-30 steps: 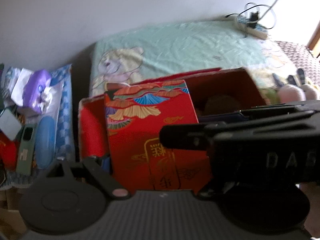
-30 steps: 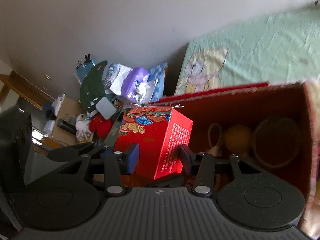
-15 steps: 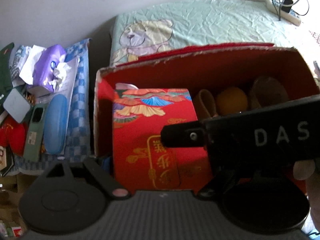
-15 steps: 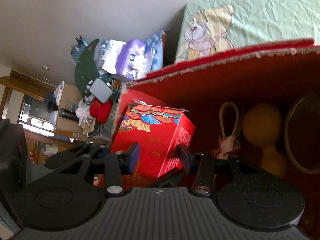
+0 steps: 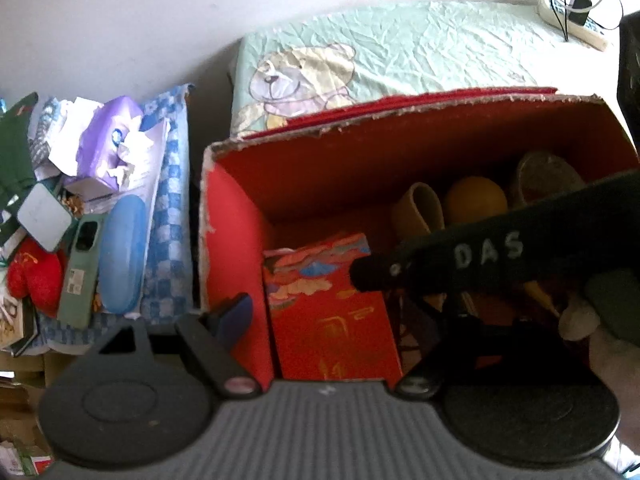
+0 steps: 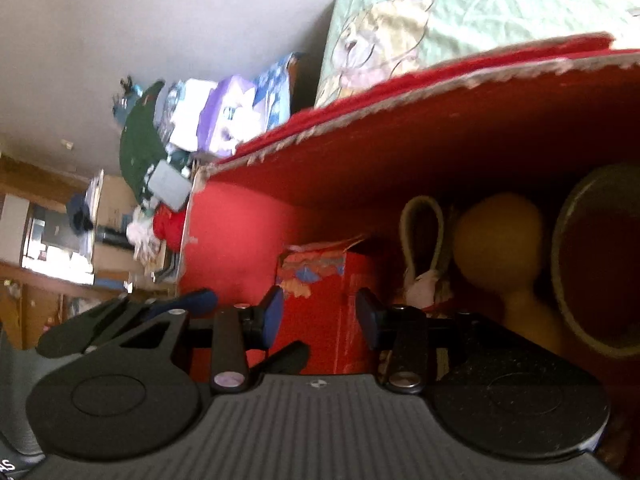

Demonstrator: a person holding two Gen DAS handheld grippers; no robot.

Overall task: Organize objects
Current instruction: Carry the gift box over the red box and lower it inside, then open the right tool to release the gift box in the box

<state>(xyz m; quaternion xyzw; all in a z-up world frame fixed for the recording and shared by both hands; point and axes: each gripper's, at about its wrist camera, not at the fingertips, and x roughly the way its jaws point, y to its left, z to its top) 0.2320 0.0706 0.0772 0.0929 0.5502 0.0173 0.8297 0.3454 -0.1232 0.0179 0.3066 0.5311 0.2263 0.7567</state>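
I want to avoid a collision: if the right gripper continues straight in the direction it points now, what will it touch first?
Most likely the small patterned red box, standing between the closing fingers of the right gripper inside the big red carton. Depth is uncertain.

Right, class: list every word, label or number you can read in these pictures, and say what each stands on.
"DAS": white letters on the right gripper, seen from the left wrist.
"AS": letters at the bottom left edge of the right wrist view, cut off.
Gold print on the small red box: too blurred to read.
Label on the green phone: too small.
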